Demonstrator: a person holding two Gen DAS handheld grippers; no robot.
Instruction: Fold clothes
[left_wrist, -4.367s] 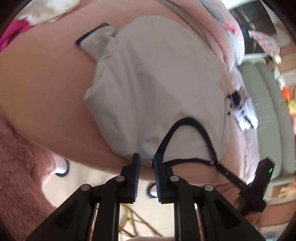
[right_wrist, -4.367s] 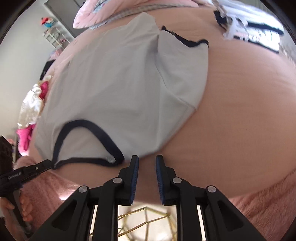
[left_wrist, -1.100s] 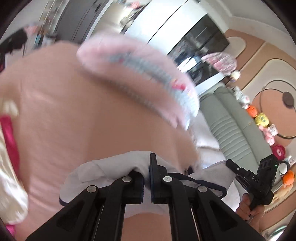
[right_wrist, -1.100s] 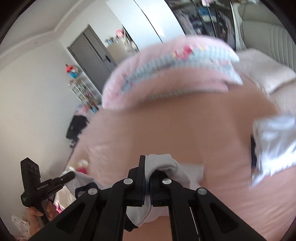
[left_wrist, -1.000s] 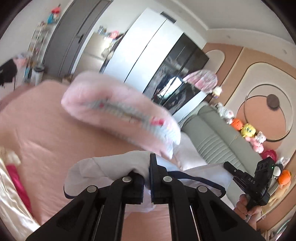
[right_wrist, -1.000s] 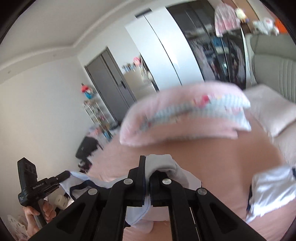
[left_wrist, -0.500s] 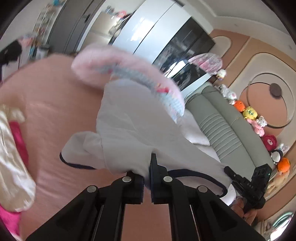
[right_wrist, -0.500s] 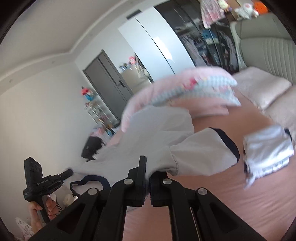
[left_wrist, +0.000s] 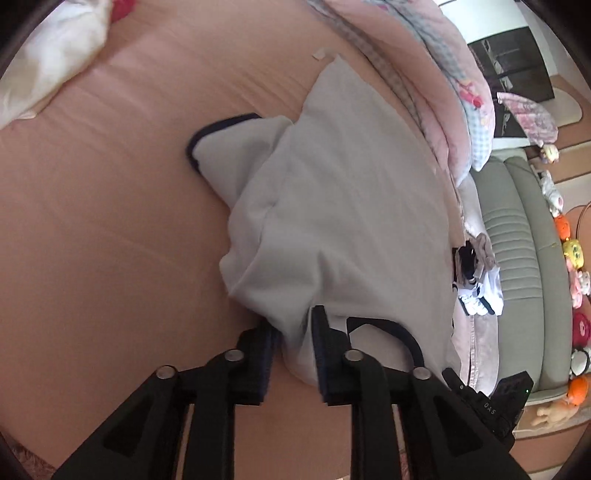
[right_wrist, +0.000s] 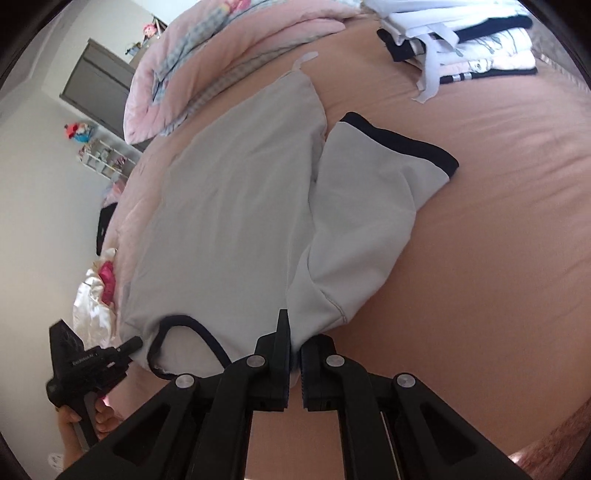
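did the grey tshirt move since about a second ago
Yes. The grey t-shirt was bunched up in the air then; now it lies spread on the pink bed sheet, its hem reaching toward the folded pink quilt.

Pink bed (right_wrist: 498, 258) carries grey T-shirt (right_wrist: 236, 206), folded clothes stack (right_wrist: 476, 48), pink quilt (right_wrist: 207, 55)

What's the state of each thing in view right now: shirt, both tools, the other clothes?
grey T-shirt: spread on the bed, sleeves out, unfolded
left tool: jaws have just been opening, shoulder fabric between them, not pinched
right tool: shut on the shirt's shoulder
folded clothes stack: folded, piled
white garment: crumpled, unfolded
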